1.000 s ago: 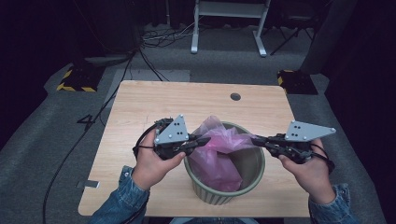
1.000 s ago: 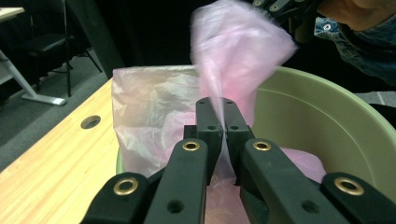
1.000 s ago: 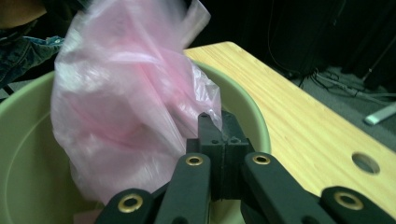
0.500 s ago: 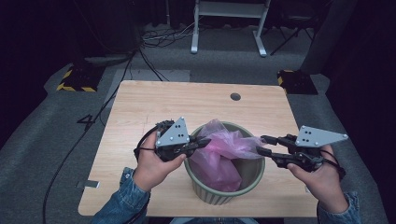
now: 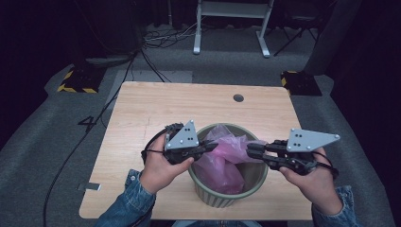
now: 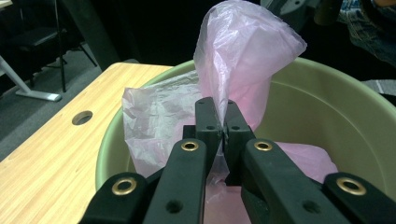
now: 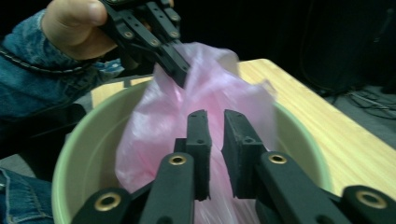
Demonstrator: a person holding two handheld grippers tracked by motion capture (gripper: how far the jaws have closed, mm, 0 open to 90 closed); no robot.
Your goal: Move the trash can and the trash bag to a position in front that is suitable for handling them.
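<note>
Pink bag (image 5: 226,156) bunched inside green bin (image 5: 227,196) — not yet spread over the rim. Left gripper (image 6: 223,116) pinches its edge; right gripper (image 7: 214,135), jaws just closing, stands slightly apart, nothing held.

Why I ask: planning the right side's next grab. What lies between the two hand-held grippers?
High view: pink bag over the bin, pinched by the left hand-held gripper; right hand-held gripper reaches its far edge.
</note>
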